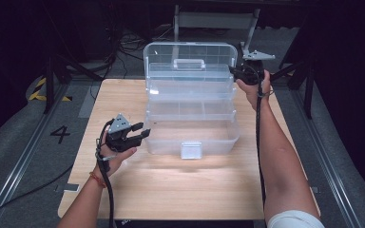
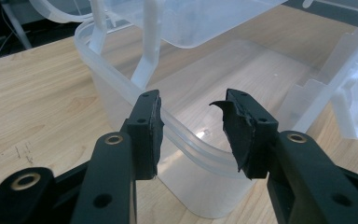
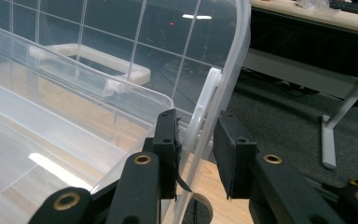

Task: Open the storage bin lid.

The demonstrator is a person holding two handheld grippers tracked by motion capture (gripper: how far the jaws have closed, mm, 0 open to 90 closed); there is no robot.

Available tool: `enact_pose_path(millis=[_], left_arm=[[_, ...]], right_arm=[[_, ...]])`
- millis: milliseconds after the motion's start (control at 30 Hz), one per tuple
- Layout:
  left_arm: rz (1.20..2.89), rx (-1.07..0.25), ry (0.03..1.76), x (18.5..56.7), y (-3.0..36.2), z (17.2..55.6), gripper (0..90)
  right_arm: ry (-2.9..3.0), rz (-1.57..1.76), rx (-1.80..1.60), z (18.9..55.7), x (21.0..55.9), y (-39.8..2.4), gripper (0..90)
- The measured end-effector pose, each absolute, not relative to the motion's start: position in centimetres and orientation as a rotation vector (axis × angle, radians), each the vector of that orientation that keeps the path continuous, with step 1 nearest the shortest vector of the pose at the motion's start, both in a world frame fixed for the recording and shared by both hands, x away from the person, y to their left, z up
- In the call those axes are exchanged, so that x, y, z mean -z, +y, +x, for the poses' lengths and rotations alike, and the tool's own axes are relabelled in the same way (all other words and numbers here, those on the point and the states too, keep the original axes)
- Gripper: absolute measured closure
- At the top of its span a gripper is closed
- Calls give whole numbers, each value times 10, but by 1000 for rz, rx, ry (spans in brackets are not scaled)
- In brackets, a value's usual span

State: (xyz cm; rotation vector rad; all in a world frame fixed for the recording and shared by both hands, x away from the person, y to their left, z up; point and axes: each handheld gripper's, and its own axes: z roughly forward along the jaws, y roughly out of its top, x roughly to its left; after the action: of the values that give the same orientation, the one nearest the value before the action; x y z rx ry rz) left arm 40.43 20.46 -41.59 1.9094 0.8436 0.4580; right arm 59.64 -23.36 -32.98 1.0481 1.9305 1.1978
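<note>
The clear plastic storage box (image 1: 192,128) sits mid-table on the wooden table (image 1: 171,185), lid (image 1: 190,59) swung up and standing near upright at the back, inner tray (image 1: 190,88) lifted out on its link arms above the base.

Right gripper (image 1: 235,72) is at the lid's right edge. In the right gripper view the jaws are closed about as far as they go, w/ the lid's edge and the white hinge link (image 3: 204,105) between the pads — left pad looks to be touching, right pad looks a hair off the plastic, so I'd call it a pinch but a thin one.

Left gripper (image 1: 145,130) hovers at the base's front-left corner. Jaws part-open, straddling the base rim (image 2: 186,140) w/o pressing on it; nothing held.

Risks, as I judge them:
- Smooth thin plastic in a narrow pinch — lid could slip out and drop forward, slamming tray and lid down on the base.
- Base isn't pinned. Any push or pull on the lid probably drags or tips the whole light box, since the left jaws aren't clamped.
- Pads sit on the link itself; moving the lid may jam or bend that link.
- Right pad of the left gripper (image 2: 235,128) looks torn, so its grip on the rim may be poor.
</note>
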Motion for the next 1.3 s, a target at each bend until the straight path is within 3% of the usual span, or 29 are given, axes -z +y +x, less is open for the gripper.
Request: enact_pose_path(millis=[1300], left_arm=[[1914,-466,844,416,205,405,571]], right_arm=[[1926,1131,-1177,612,335,-232,679]])
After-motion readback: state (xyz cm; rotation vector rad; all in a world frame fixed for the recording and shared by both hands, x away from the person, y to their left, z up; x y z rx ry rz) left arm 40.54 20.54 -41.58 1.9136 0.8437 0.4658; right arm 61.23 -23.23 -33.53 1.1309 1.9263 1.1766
